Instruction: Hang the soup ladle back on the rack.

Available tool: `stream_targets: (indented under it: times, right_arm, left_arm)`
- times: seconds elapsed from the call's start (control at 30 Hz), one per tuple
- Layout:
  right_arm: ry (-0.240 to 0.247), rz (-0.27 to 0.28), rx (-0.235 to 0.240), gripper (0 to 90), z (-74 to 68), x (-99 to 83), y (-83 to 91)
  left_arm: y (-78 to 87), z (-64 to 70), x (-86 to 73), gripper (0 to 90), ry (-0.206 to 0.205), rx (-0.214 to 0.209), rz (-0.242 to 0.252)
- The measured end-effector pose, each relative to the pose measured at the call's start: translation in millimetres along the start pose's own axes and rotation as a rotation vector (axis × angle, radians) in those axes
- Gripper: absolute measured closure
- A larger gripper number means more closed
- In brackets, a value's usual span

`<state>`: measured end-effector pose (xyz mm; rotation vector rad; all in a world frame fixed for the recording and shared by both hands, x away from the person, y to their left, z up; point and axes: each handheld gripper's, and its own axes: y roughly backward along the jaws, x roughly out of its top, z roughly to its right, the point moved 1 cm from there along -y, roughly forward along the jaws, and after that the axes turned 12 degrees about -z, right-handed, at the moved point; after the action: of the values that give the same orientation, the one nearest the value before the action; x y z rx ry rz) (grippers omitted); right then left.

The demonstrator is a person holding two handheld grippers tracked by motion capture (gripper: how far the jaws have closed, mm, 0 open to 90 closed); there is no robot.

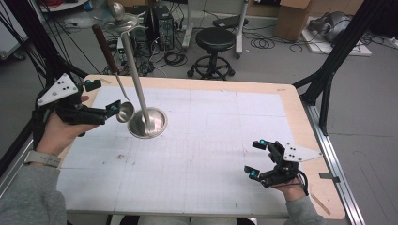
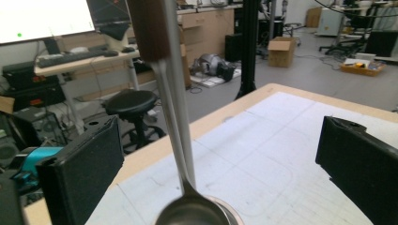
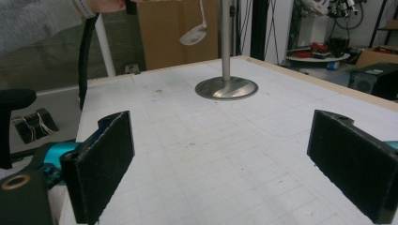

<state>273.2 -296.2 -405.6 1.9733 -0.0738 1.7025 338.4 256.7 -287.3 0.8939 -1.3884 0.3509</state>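
A steel stand [image 1: 148, 123] with a round base and a tall pole rises from the white mat, left of centre. A ladle [image 1: 124, 111] with a brown wooden handle hangs in the air beside the pole, bowl down, its handle top up near the hooks at the stand's head. My left gripper [image 1: 105, 97] is open with its jaws either side of the ladle's bowl, not touching it. In the left gripper view the ladle [image 2: 192, 213] is between the wide jaws of the left gripper [image 2: 216, 140]. My right gripper [image 1: 254, 158] rests open near the front right, nothing in it. In the right gripper view the right gripper [image 3: 223, 140] faces the stand [image 3: 226, 88] and ladle [image 3: 195, 33].
The table [image 1: 300, 117] has a wooden border around the white gridded mat. A black stool [image 1: 215, 42] and computer towers stand on the floor beyond the far edge. A black frame leg [image 1: 328, 79] slants by the right edge.
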Motion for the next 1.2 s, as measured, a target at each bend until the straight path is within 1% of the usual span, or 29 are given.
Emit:
stream_targets:
  times: [0.07, 0.13, 0.2, 0.23, 0.27, 0.3, 0.33, 0.37, 0.4, 0.43, 0.47, 0.5, 0.53, 0.57, 0.63, 0.77, 0.8, 0.83, 0.87, 0.9, 0.93, 0.97, 1.03, 1.1, 1.13, 1.2]
  right_arm:
    - [0.000, -0.005, -0.001, 6.7, -0.8, -0.4, 0.5]
    - [0.001, -0.005, -0.004, 6.7, -0.8, -1.2, 1.1]
    - [-0.004, -0.004, -0.005, 6.7, -1.0, -1.5, 1.3]
    - [-0.001, -0.002, -0.006, 6.7, -0.7, -1.6, 1.5]
    - [-0.001, -0.001, -0.005, 6.7, -0.5, -1.8, 1.6]
    - [-0.005, -0.004, -0.007, 6.7, -0.5, -2.3, 1.8]
    - [-0.004, -0.008, -0.005, 6.7, 0.2, -3.3, 1.9]
    - [-0.004, -0.008, -0.005, 6.7, 0.2, -3.3, 1.9]
    - [-0.015, -0.011, -0.005, 6.7, -0.1, -3.7, 2.0]
    - [-0.014, -0.012, -0.008, 6.7, 0.3, -3.8, 1.7]
    - [-0.011, -0.010, -0.006, 6.7, 0.2, -3.6, 1.3]
    - [-0.011, -0.011, -0.007, 6.7, -0.1, -3.5, 1.0]
    - [-0.006, -0.015, -0.006, 6.7, 0.1, -3.5, 0.7]
    - [-0.006, -0.015, -0.006, 6.7, 0.1, -3.5, 0.7]
    - [-0.003, -0.022, -0.017, 6.7, 0.0, -3.6, 1.1]
    - [-0.006, -0.013, -0.026, 6.7, 0.5, -3.7, 2.1]
    - [-0.008, -0.019, -0.024, 6.7, 0.3, -3.8, 2.2]
    - [0.001, -0.018, -0.026, 6.7, 0.8, -3.8, 1.6]
    - [0.000, -0.021, -0.024, 6.7, 0.6, -3.9, 1.2]
    - [-0.006, -0.025, -0.023, 6.7, 0.0, -3.9, 0.9]
    - [-0.001, -0.024, -0.028, 6.7, 0.5, -3.8, 0.4]
    - [-0.001, -0.024, -0.028, 6.7, 0.5, -3.8, 0.4]
    - [-0.003, -0.023, -0.034, 6.7, 1.0, -3.7, 1.0]
    - [0.000, -0.015, -0.044, 6.7, 1.6, -3.5, 2.2]
    - [-0.007, -0.010, -0.049, 6.7, 1.6, -3.3, 3.6]
    - [-0.006, -0.007, -0.064, 6.7, 2.2, -3.2, 6.1]
  left_arm:
    - [0.2, 2.3, -6.1, 1.7, -0.001, 0.002, 0.009]
    - [1.3, 4.8, -13.0, 1.7, 0.013, -0.007, 0.034]
    - [1.3, 10.0, -21.3, 1.7, 0.006, -0.010, 0.057]
    - [1.3, 12.7, -24.9, 1.7, 0.002, -0.019, 0.057]
    - [0.8, 16.3, -31.1, 1.7, -0.012, -0.020, 0.057]
    - [0.4, 18.8, -35.8, 1.7, -0.015, -0.022, 0.054]
    - [0.8, 22.5, -44.8, 1.7, -0.015, -0.026, 0.056]
    - [0.8, 22.5, -44.8, 1.7, -0.015, -0.026, 0.056]
    - [1.2, 23.5, -49.9, 1.7, -0.011, -0.025, 0.059]
    - [1.5, 23.7, -57.0, 1.7, 0.004, -0.024, 0.064]
    - [1.5, 23.7, -57.0, 1.7, 0.004, -0.024, 0.064]
    - [1.4, 23.3, -64.1, 1.7, 0.024, -0.020, 0.053]
    - [1.4, 23.6, -67.7, 1.7, 0.028, -0.020, 0.056]
    - [1.4, 23.6, -67.7, 1.7, 0.028, -0.020, 0.056]
    - [1.5, 25.3, -74.4, 1.7, 0.031, -0.020, 0.048]
    - [2.3, 26.8, -85.6, 1.7, 0.050, -0.017, 0.050]
    - [2.5, 27.3, -88.3, 1.7, 0.056, -0.013, 0.047]
    - [2.6, 27.8, -90.9, 1.7, 0.059, -0.011, 0.046]
    - [2.5, 28.3, -93.6, 1.7, 0.057, -0.006, 0.033]
    - [2.2, 28.6, -95.1, 1.7, 0.053, -0.002, 0.032]
    - [2.2, 30.1, -99.1, 1.7, 0.062, 0.007, 0.025]
    - [2.2, 30.1, -99.1, 1.7, 0.062, 0.007, 0.025]
    - [0.8, 33.1, -104.2, 1.8, 0.071, 0.013, 0.015]
    - [-1.1, 37.6, -110.7, 1.8, 0.072, 0.008, -0.001]
    - [-2.2, 39.7, -113.7, 1.7, 0.074, 0.006, -0.010]
    - [-2.7, 42.1, -118.5, 1.7, 0.063, 0.014, -0.031]
